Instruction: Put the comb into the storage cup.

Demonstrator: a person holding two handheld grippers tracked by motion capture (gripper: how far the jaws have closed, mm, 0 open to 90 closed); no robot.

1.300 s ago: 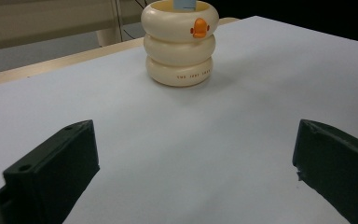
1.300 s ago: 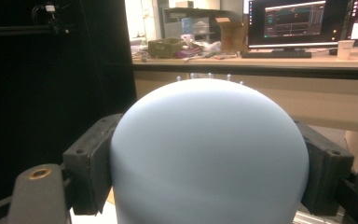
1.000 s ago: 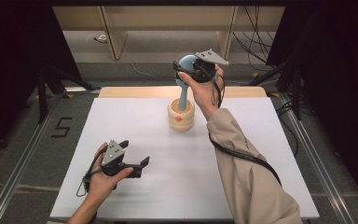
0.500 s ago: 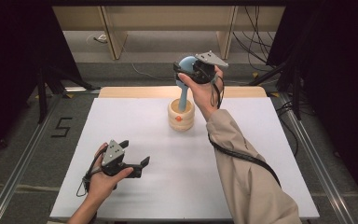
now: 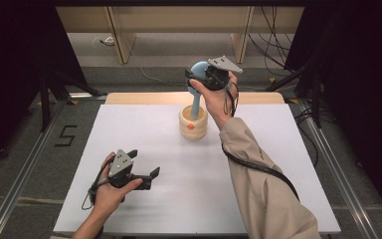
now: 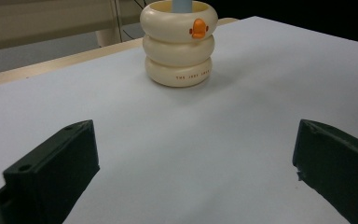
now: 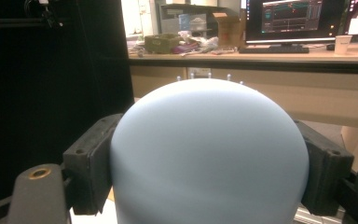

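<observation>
A cream holder [image 5: 193, 123] made of stacked rings, with an orange beak on its front, stands at the far middle of the white table [image 5: 144, 129]. A pale blue stick [image 5: 196, 104] rises from it and ends in a round blue head [image 5: 199, 69]. My right gripper [image 5: 195, 77] is raised above the holder, shut on that head; in the right gripper view the blue head [image 7: 209, 140] sits between the right gripper's [image 7: 209, 170] pads. My left gripper [image 5: 144, 163] rests low at the table's front left, open, nothing between its jaws. The left gripper view has the left gripper [image 6: 198, 172] facing the holder [image 6: 179, 44].
A wooden strip [image 5: 144, 98] runs along the table's far edge, with shelf legs [image 5: 241, 40] and cables [image 5: 273, 30] beyond it. Metal rails [image 5: 25, 164] flank the table, and a "5" mark [image 5: 65, 135] is on the floor at left. A desk with monitors [image 7: 289, 18] stands far behind.
</observation>
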